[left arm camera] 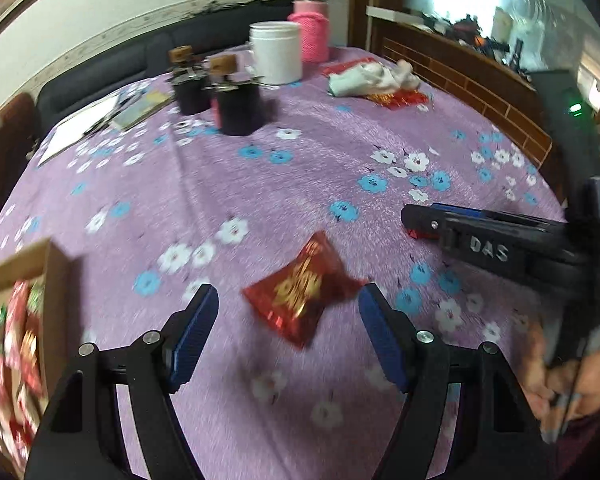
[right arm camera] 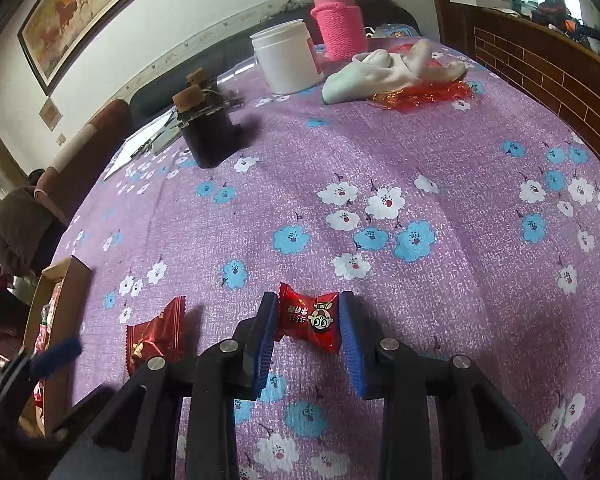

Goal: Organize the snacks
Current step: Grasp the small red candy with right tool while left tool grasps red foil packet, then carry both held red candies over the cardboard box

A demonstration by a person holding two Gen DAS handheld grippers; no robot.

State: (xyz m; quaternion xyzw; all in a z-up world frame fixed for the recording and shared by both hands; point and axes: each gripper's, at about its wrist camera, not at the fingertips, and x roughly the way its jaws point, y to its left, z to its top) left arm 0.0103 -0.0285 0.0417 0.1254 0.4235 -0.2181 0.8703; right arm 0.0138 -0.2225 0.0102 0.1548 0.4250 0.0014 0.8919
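Note:
A red snack packet with gold print (left arm camera: 300, 296) lies on the purple flowered tablecloth (left arm camera: 300, 184), between and just beyond the fingers of my open left gripper (left arm camera: 288, 300). It also shows in the right wrist view (right arm camera: 156, 336). My right gripper (right arm camera: 309, 312) has its blue pads on both sides of a small red candy with a cartoon face (right arm camera: 310, 320), which rests on the cloth. The right gripper also shows in the left wrist view (left arm camera: 416, 220). A cardboard box (left arm camera: 56, 280) with several red snacks stands at the left; it also shows in the right wrist view (right arm camera: 56, 308).
Two dark corked jars (left arm camera: 220, 96), a white tub (left arm camera: 276, 54), a pink-sleeved bottle (left arm camera: 310, 28), white cloths on red wrappers (left arm camera: 372, 80) and papers (left arm camera: 100, 120) stand at the far side. A wooden bench back (left arm camera: 480, 84) runs along the right.

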